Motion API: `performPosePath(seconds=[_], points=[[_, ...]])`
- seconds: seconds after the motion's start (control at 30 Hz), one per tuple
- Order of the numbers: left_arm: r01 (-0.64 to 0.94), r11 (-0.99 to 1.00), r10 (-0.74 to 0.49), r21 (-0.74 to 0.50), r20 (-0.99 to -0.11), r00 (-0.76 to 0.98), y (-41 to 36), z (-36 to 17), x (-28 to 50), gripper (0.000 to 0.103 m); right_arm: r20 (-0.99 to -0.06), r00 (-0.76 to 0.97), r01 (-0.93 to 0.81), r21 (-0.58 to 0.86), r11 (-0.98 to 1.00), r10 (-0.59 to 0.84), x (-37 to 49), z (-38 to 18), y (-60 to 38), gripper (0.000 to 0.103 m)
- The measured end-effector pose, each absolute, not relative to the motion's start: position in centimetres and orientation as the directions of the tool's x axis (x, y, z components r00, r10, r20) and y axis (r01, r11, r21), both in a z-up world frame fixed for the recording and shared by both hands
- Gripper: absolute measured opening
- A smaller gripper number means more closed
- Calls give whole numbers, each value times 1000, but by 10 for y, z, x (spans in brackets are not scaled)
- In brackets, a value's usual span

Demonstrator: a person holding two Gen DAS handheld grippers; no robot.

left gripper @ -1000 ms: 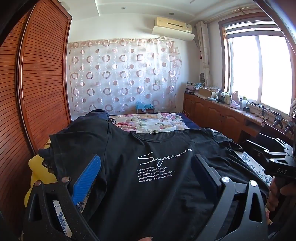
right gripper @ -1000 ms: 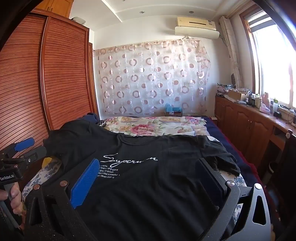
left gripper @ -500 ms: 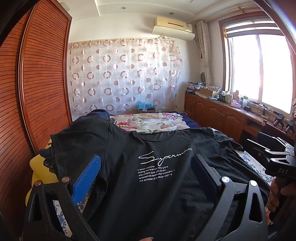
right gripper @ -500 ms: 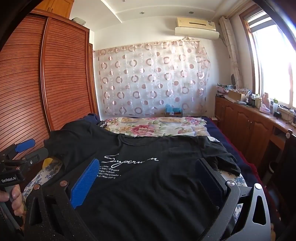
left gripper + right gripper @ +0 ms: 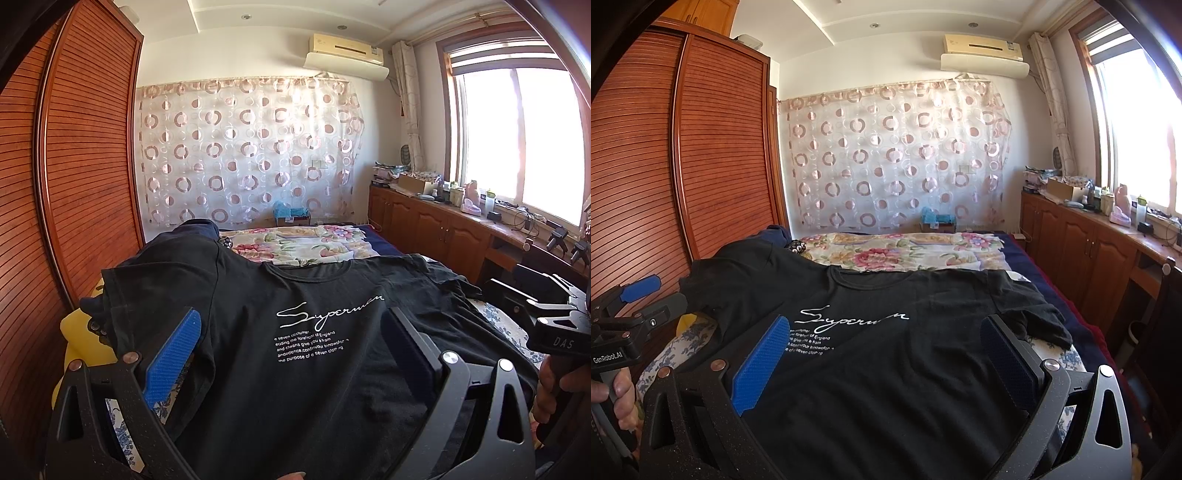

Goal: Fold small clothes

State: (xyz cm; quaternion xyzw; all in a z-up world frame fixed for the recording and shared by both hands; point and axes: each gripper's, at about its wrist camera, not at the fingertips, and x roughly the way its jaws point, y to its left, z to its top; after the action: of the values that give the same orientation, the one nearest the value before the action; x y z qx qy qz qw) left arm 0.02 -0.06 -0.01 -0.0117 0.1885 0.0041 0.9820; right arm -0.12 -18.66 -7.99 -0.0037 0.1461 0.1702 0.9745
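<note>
Left wrist: black T-shirt between tool fingers.

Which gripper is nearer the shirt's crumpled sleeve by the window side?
Right. The right gripper has a finger beside the crumpled sleeve; the left gripper sits toward the shirt's opposite sleeve.

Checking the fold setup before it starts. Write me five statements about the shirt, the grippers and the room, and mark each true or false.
1. The black T-shirt lies print side up on the bed. True.
2. The left gripper is clamped on a sleeve. False: its jaws are wide open, holding nothing.
3. The right gripper is open. True.
4. The shirt is already folded in half. False: it lies spread flat, both sleeves out.
5. The air conditioner hangs above the window. False: it is above the circle-patterned curtain.
</note>
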Motion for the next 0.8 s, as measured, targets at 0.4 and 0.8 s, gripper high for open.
performPosePath(seconds=[0.4,0.8], points=[[-13,1000,5,-20,-370,929,-1,0,0,99,-287,899,-334,42,942,332,-1,-80,-187,103],[-13,1000,5,-18,-368,930,4,-2,-3,99,-283,898,-339,42,940,336,-3,-81,-185,103]])
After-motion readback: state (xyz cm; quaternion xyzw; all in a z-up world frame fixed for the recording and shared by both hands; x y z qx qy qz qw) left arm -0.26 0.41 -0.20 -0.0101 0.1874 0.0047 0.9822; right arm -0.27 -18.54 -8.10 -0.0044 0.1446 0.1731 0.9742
